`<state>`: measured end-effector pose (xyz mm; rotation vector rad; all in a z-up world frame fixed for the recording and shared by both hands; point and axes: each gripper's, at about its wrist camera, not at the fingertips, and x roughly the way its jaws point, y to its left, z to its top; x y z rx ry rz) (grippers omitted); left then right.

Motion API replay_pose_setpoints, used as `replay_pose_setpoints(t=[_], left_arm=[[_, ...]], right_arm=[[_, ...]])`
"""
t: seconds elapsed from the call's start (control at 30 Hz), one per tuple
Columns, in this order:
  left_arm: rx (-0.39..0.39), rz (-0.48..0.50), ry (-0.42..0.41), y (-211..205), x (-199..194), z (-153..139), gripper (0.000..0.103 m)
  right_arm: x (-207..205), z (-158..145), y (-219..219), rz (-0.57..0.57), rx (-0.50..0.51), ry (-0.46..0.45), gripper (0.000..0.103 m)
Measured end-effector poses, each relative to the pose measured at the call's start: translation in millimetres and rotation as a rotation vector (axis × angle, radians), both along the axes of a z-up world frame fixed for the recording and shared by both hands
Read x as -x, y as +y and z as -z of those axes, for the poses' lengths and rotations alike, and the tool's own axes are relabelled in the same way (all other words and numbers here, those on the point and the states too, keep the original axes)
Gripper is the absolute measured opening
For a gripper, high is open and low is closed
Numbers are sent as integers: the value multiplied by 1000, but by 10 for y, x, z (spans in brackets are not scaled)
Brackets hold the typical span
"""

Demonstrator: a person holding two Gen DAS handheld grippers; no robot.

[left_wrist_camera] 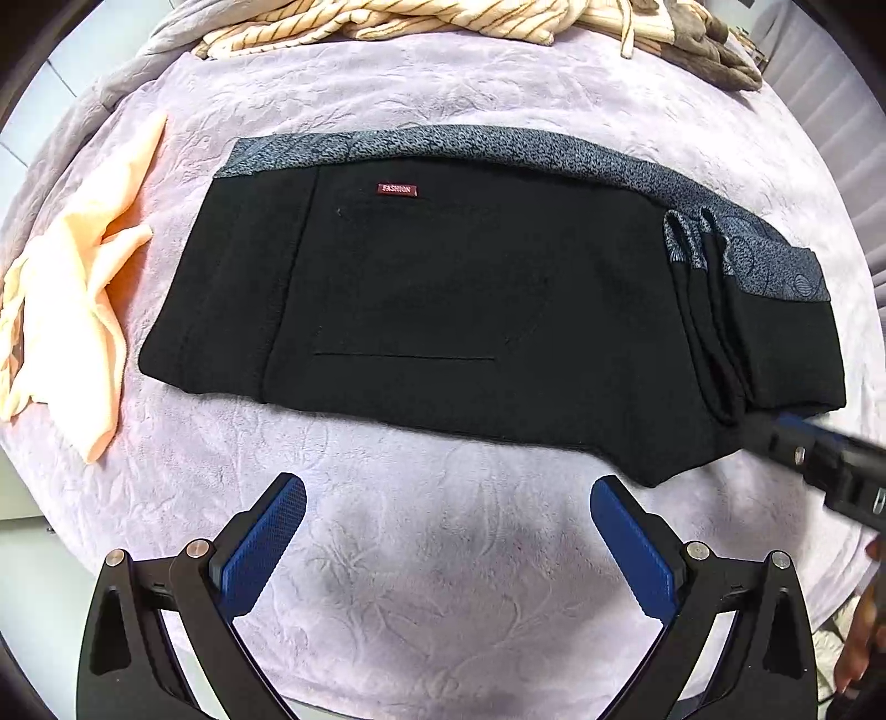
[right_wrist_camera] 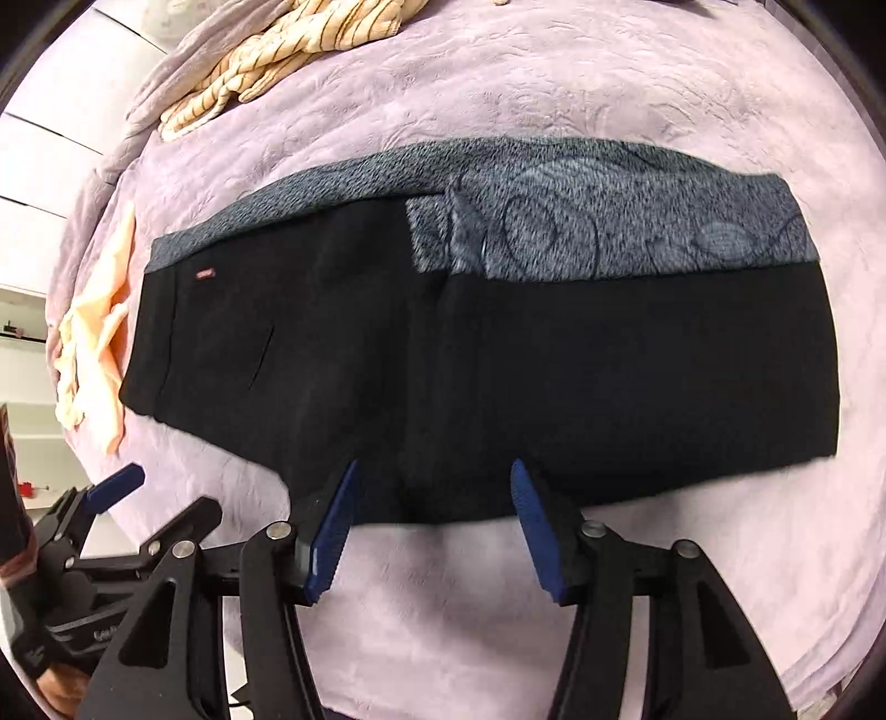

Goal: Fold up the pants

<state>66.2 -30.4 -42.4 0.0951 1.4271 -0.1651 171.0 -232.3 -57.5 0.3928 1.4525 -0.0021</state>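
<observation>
Peach cloth: a crumpled peach cloth [left_wrist_camera: 72, 288] lay at the far left on the lilac blanket [left_wrist_camera: 443, 598], just beside the left end of the pants.
Left gripper: the left gripper [left_wrist_camera: 447, 523] hovered low over bare blanket, near the pants' front edge but apart from it; its two blue-padded fingers [left_wrist_camera: 266, 545] stood wide apart with nothing between them.
Pants: the black pants [left_wrist_camera: 470, 310] lay folded lengthwise across the middle of the blanket, a grey patterned lining [left_wrist_camera: 498, 152] showing along the far edge and a small red label [left_wrist_camera: 397, 189] near the left end.
Right gripper: the right gripper [right_wrist_camera: 434, 526] was angled down at the near edge of the pants, its fingers spread apart; the fingertips overlapped the black hem, but whether they touched the fabric could not be told.
Striped garment: a cream striped garment [left_wrist_camera: 421, 19] sat bunched at the blanket's far edge.
Left view only: stacked folds of fabric at the pants' right end, and the right gripper entering as a blurred dark shape at that end.
Right view only: the lining's swirl pattern [right_wrist_camera: 554, 227], the square right end of the pants, and the left gripper at the lower left, held in a hand [right_wrist_camera: 61, 687].
</observation>
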Motion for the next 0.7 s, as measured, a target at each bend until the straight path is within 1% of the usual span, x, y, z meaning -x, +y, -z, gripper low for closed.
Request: replay_pose_setpoints(t=[0.07,0.17,0.3,0.37,0.43,0.57,0.7], left_arm=[[6,0,0,47,9,-44,103],[9,4,2,99,19,-67,103],[12,10,6,154,15,-39,103],[15,7,7,172,11,-1,103],[23,-2,9,221,-7,11,103],[35,-26,9,336,-75,78,103],[48,-70,11,475,-160,145,103]], right_arm=[[117,9,29,16,-11,14,65],[224,12,42,36,-20,37,67],[324,50,183,63,-38,58,68],[351,58,226,65,-37,69,70],[371,53,239,60,-34,76,70],[331,39,282,39,-3,91,71],[254,11,294,23,36,97,71]])
